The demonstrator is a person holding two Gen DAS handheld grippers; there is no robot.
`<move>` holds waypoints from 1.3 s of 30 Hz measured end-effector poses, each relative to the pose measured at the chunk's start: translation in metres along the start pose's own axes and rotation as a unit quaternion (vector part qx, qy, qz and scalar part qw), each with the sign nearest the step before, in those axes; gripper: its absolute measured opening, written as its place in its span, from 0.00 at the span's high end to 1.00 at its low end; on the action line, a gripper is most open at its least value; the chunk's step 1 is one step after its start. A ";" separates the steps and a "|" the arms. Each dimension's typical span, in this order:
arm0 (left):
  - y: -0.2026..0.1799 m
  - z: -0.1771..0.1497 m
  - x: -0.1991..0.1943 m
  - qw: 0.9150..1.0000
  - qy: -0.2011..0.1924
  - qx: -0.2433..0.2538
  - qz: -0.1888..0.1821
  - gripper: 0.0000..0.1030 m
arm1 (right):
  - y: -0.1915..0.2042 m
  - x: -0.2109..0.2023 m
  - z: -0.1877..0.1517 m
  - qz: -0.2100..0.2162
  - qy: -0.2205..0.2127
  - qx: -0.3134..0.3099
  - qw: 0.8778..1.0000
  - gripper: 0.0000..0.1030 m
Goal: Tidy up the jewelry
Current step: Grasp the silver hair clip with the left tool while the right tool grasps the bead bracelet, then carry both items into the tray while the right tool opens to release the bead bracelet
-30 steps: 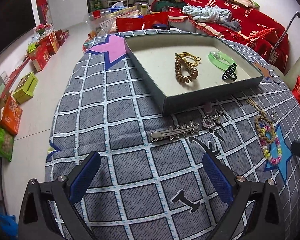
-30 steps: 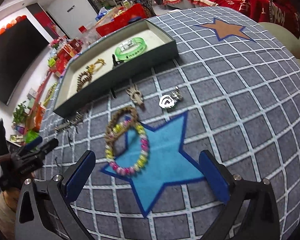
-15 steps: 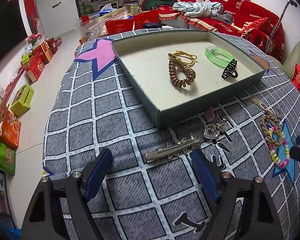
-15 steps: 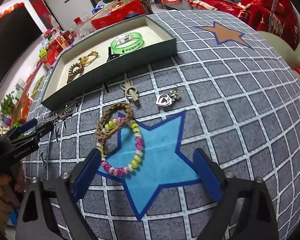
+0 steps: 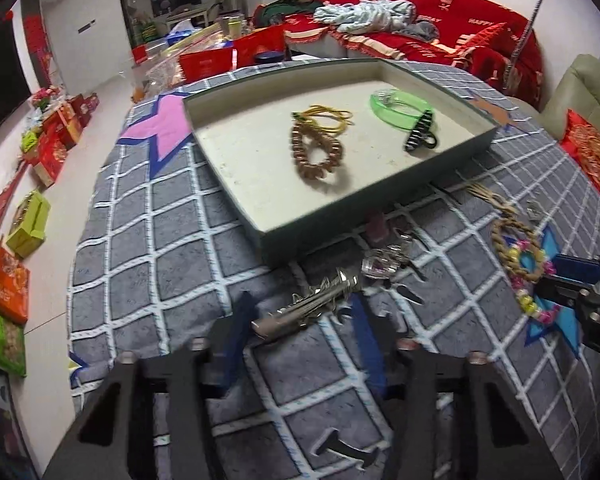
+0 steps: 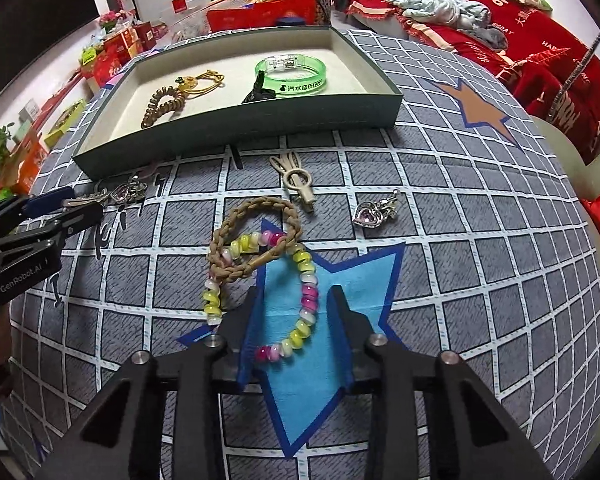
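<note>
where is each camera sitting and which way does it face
Left wrist: on the left tool, looking down and forward at the metal hair clip between its jaws, the tray beyond; the right tool shows at right.
Right wrist: on the right tool, looking down at the beaded bracelet between its jaws; the left tool shows at left.
Shared: tray, clip, bracelet.

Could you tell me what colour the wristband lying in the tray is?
The wristband is translucent green with dark lettering, clearest in the right wrist view.
</note>
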State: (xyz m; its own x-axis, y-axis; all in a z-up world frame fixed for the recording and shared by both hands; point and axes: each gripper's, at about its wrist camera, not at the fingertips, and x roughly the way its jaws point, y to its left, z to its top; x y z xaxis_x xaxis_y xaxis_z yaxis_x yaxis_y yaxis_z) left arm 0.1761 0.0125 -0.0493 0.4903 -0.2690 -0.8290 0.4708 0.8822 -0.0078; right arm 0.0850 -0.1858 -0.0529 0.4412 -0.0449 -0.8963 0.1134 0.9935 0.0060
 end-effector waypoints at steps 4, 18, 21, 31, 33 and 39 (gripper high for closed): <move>-0.011 -0.004 -0.005 1.000 0.000 0.016 -0.003 0.68 | 0.003 -0.001 -0.001 0.001 0.001 -0.006 1.000 0.87; -0.021 -0.018 -0.028 0.999 -0.002 -0.022 -0.035 0.73 | -0.006 -0.034 -0.003 0.030 -0.034 -0.002 0.999 0.91; -0.026 -0.019 -0.036 0.999 -0.008 -0.021 -0.040 0.73 | -0.010 -0.044 -0.002 0.033 -0.046 0.000 0.998 0.91; -0.033 -0.008 -0.059 0.997 -0.026 -0.029 -0.060 0.73 | -0.016 -0.070 0.004 0.047 -0.074 0.007 0.996 0.91; -0.034 -0.004 -0.063 0.997 -0.031 -0.031 -0.061 0.73 | -0.018 -0.074 0.007 0.054 -0.080 0.013 0.995 0.91; -0.036 0.014 -0.072 0.996 -0.051 -0.031 -0.062 0.73 | -0.025 -0.080 0.026 0.073 -0.103 0.031 0.992 0.91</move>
State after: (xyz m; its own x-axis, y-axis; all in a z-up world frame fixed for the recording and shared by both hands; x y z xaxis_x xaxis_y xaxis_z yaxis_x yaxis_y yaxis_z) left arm 0.1343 -0.0060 0.0184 0.5048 -0.4127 -0.7582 0.4878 0.8610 -0.1439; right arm 0.0702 -0.2102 0.0304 0.6281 0.0721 -0.7748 0.0872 0.9829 0.1621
